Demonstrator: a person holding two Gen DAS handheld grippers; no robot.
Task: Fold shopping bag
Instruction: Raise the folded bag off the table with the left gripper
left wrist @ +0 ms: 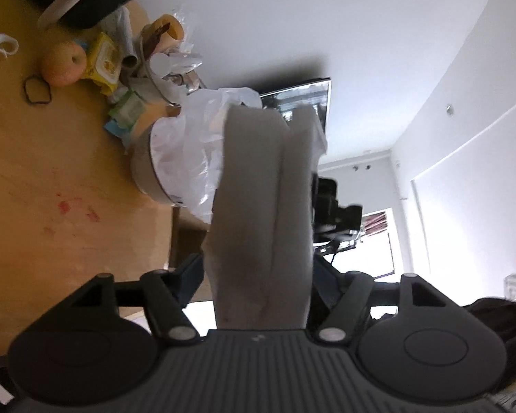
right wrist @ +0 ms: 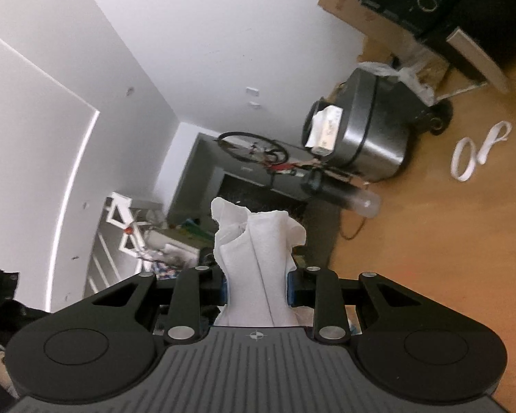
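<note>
The white fabric shopping bag [left wrist: 258, 206] is held off the wooden table, which appears tilted in both views. My left gripper [left wrist: 259, 268] is shut on a thick folded part of the bag; the fabric fills the space between the fingers and hides the fingertips. My right gripper [right wrist: 257, 285] is shut on another bunched part of the bag [right wrist: 258, 241], which sticks up beyond the blue finger pads [right wrist: 291, 287]. A white bag handle loop [right wrist: 478, 151] lies on the table to the right; another shows in the left wrist view [left wrist: 0, 46].
The wooden table [left wrist: 51, 189] carries an apple [left wrist: 63, 63], a yellow packet [left wrist: 105, 60], a black hair band [left wrist: 36, 90], a round bin lined with clear plastic [left wrist: 168, 161] and clutter. A steel rice cooker [right wrist: 361, 127], a clear cylinder [right wrist: 347, 198] and a cardboard box [right wrist: 344, 3] stand nearby.
</note>
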